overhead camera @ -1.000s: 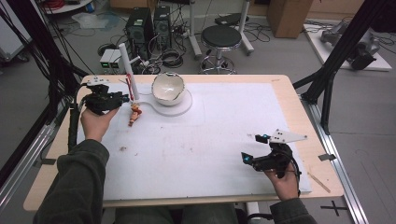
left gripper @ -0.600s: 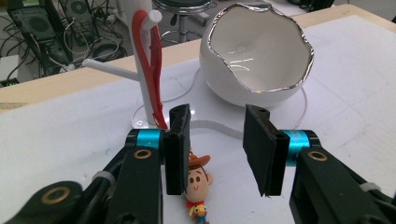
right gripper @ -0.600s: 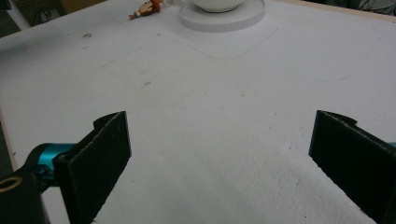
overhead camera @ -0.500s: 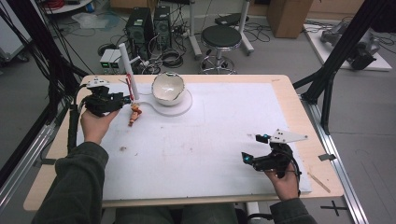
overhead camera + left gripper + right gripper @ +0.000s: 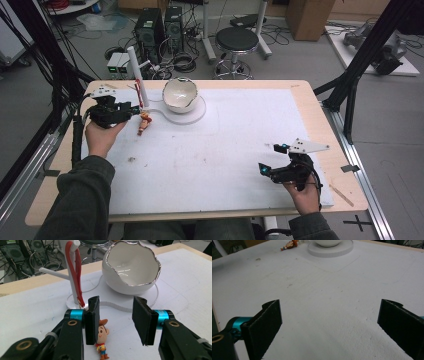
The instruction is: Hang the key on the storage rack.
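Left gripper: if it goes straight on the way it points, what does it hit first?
Likely the cowboy figure, lying on the mat just under the left gripper, by one open jaw. If it clears that, the white bowl is next. Depth is hard to judge.

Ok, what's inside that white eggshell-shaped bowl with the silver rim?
The white eggshell-shaped bowl looks empty: bare glossy inner wall with reflections. Its front rim covers the very bottom, so I can't see there.

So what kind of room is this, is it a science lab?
Probably a robotics or research lab. Computer towers and tangled cables sit on the floor behind the table, black metal frame posts stand around it, and a person holds a gripper in each hand.
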`<state>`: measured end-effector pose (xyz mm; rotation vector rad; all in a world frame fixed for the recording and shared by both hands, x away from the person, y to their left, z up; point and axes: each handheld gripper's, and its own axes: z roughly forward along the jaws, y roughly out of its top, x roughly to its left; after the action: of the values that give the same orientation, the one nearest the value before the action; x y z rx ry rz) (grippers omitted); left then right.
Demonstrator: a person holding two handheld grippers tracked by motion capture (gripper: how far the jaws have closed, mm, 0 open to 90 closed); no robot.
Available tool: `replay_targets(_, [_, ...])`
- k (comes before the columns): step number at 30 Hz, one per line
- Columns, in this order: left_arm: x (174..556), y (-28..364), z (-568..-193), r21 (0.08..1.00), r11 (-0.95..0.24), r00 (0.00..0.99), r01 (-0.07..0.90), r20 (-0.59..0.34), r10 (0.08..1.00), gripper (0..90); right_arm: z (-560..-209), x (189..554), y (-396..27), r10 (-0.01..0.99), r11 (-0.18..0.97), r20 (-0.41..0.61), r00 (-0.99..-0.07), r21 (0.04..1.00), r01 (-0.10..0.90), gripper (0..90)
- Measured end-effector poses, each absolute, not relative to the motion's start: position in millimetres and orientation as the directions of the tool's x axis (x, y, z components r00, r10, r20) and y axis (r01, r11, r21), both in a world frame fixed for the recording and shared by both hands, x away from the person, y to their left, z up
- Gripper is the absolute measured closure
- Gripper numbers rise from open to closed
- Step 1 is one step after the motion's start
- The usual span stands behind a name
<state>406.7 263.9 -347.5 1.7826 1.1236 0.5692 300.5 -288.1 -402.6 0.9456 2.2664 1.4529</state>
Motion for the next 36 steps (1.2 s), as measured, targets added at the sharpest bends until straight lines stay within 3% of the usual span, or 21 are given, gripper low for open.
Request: replay_targets(36, [380,256,-346,0.895,-0.182,0.543,0.406,-0.077,0.836,46.7,-402,298,-287,0.665,0.279,0.106,-0.739,0.883,0.378,4.5])
